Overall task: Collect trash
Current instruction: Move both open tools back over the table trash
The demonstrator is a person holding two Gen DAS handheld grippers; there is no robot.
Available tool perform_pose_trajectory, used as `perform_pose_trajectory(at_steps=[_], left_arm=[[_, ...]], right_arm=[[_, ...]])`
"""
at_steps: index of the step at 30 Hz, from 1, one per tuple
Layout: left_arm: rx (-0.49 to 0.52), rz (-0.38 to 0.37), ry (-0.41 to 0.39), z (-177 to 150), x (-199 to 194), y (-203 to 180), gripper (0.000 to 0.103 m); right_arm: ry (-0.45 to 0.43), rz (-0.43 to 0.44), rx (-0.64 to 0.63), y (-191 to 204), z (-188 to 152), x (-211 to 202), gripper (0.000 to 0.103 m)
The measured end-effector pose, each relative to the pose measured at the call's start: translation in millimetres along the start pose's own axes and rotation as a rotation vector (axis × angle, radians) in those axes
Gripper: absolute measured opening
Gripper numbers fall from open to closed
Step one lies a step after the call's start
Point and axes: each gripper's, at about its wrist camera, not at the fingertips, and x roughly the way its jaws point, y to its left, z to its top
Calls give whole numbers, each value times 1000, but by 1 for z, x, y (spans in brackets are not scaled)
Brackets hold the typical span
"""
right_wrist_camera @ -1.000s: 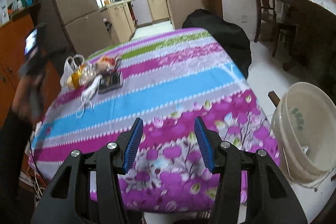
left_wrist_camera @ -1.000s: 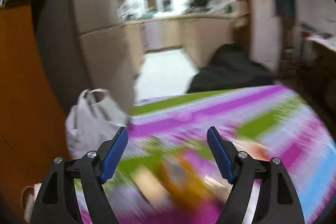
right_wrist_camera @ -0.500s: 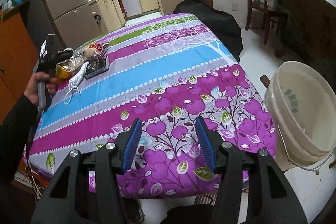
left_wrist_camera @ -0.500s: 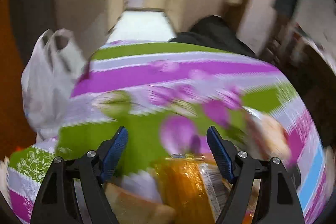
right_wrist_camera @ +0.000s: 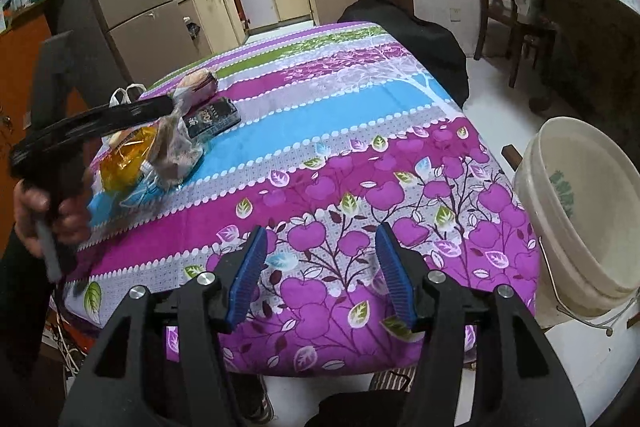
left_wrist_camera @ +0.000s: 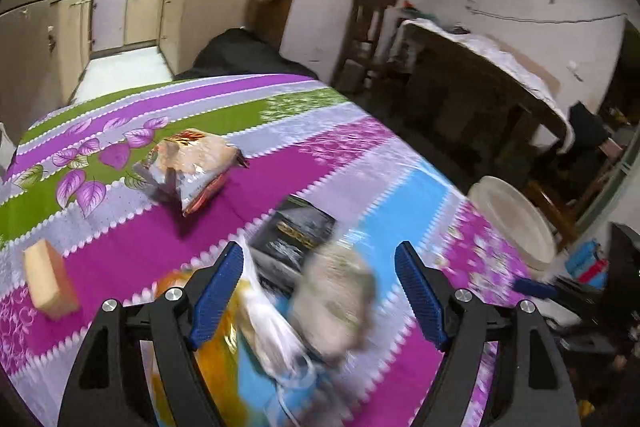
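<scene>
Left gripper (left_wrist_camera: 320, 291) poised over the trash, jaws spread, nothing grasped.
Wrappers (left_wrist_camera: 332, 303) lie low centre of its view, ready for pinching; right gripper (right_wrist_camera: 320, 271), empty, jaws just widening, waits near the bucket (right_wrist_camera: 576, 211) at right.

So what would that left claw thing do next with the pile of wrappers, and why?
Probably ease the left gripper down onto the crumpled clear bag and close. Its jaws stand open with the bag lying between them, not yet pinched, and the orange wrapper sits just beside it. The white bucket waits off the table's right edge for the trash.
</scene>
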Motion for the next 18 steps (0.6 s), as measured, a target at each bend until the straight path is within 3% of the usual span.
perform_pose_trajectory(at_steps=[3,6,9,13,18], left_arm=[[-56,20,-53,-6,-31,12,78],[-168,37,-120,-14,-77,52,78],[-189,134,-168,-25,-115,77,78],[-188,216,-153,-49,-137,87,78],[-171,174,-118,-77,-138,73,78]], right_arm=[[-3,11,21,-3,3,3,55],[-9,20,22,-1,7,5,55],[-17,61,6,9,11,8,55],[-41,158,-38,35,21,12,55],[-68,302,-175,83,46,27,55]])
